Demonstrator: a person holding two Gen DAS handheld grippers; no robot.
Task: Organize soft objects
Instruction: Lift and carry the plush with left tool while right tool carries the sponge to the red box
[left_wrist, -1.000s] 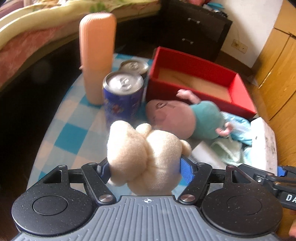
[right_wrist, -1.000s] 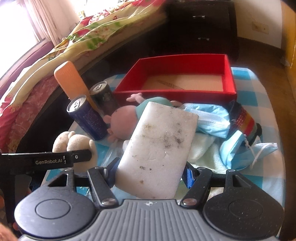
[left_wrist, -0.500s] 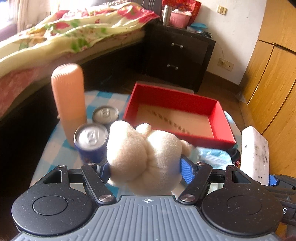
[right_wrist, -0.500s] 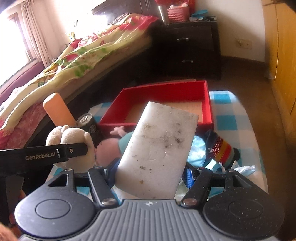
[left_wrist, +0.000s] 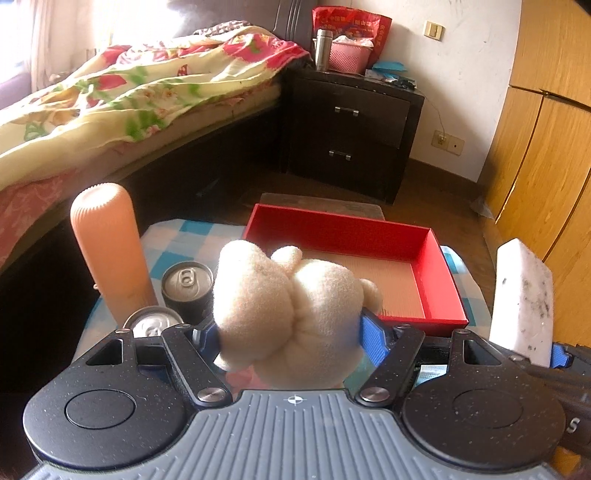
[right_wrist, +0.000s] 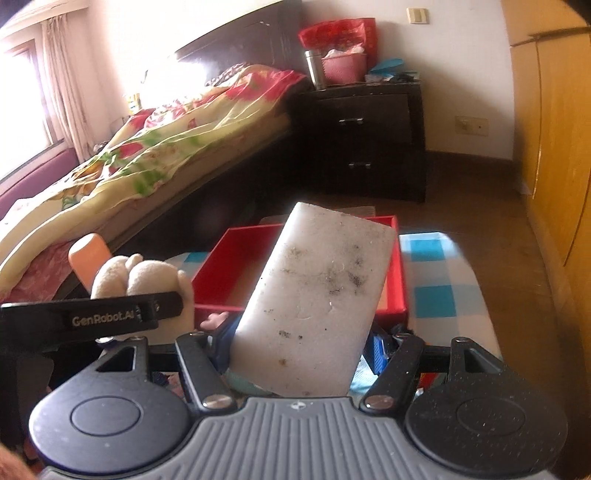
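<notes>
- Your left gripper (left_wrist: 290, 328) pinches the cream plush toy (left_wrist: 288, 306), held up at six o'clock of the red box (left_wrist: 424, 254).
- Your right gripper (right_wrist: 301, 345) clamps the dirty white sponge (right_wrist: 317, 299), tilted toward one o'clock before that box.

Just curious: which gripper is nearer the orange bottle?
Left. The left gripper, holding the plush, is right beside the bottle; the right gripper is beyond it.

red box (left_wrist: 439, 280) open, unblocked | cans (left_wrist: 188, 284), orange bottle (left_wrist: 107, 251) crowd left
</notes>
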